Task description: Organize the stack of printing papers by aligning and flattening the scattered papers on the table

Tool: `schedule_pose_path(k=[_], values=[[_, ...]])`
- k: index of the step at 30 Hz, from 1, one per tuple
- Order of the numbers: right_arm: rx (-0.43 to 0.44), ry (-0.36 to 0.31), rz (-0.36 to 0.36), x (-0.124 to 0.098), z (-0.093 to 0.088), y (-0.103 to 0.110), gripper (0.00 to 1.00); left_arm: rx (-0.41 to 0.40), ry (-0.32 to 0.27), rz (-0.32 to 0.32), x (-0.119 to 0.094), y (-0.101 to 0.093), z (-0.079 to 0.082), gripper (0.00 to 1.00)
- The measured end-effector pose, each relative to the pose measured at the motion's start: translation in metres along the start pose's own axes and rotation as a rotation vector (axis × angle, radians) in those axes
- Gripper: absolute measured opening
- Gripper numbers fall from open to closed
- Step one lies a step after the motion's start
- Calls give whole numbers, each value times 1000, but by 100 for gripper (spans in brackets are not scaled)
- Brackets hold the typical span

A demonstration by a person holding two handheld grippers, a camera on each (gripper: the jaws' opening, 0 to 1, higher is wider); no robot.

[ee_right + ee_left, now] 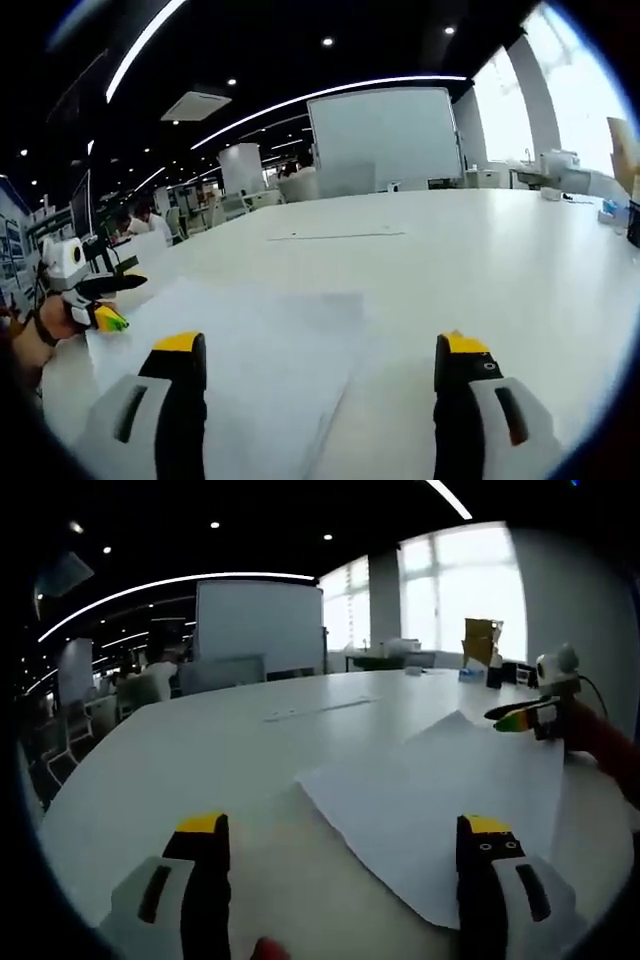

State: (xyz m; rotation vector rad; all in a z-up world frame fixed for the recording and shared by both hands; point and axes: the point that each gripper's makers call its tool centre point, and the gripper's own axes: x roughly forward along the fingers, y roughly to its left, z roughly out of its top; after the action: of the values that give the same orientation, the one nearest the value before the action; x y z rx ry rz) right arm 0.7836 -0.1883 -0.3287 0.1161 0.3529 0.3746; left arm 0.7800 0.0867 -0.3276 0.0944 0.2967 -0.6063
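The papers (440, 800) lie flat on the white worktop (200, 750), between the two grippers. The left gripper (345, 865), jaws spread and empty, has them ahead to its right. The right gripper (320, 385) (likewise released) has them ahead to its left, seemingly nearer.

The white worktop (230, 740) lies bare and open ahead of both pairs of jaws, broken only by the flat sheets of paper (440, 800) and a thin strip (320, 709) farther out. A whiteboard (385, 135) and chairs (60, 735) stand beyond the far edge, with small clutter (485, 650) by the windows.
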Motion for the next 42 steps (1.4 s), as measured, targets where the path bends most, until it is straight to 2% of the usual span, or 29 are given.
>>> schedule_pose_path(k=[3, 12, 22, 31, 34, 38, 42], values=[[5, -6, 3, -2, 0, 0, 90, 11, -19, 13, -4, 5, 2, 95], [5, -9, 1, -15, -5, -4, 90, -24, -27, 26, -13, 16, -2, 95], [6, -16, -14, -44, -13, -10, 90, -28, -29, 27, -37, 21, -13, 96], [-7, -10, -17, -69, -21, -20, 90, -17, -16, 10, -64, 14, -24, 97], [-20, 2, -7, -79, -23, -9, 90, -19, -10, 4, -72, 12, -26, 96], [-59, 16, 29, -91, -23, -5, 90, -15, 22, -25, -84, 8, -33, 97], [-97, 30, 57, -104, -20, 1, 90, -25, 32, -46, -97, 1, -33, 97]])
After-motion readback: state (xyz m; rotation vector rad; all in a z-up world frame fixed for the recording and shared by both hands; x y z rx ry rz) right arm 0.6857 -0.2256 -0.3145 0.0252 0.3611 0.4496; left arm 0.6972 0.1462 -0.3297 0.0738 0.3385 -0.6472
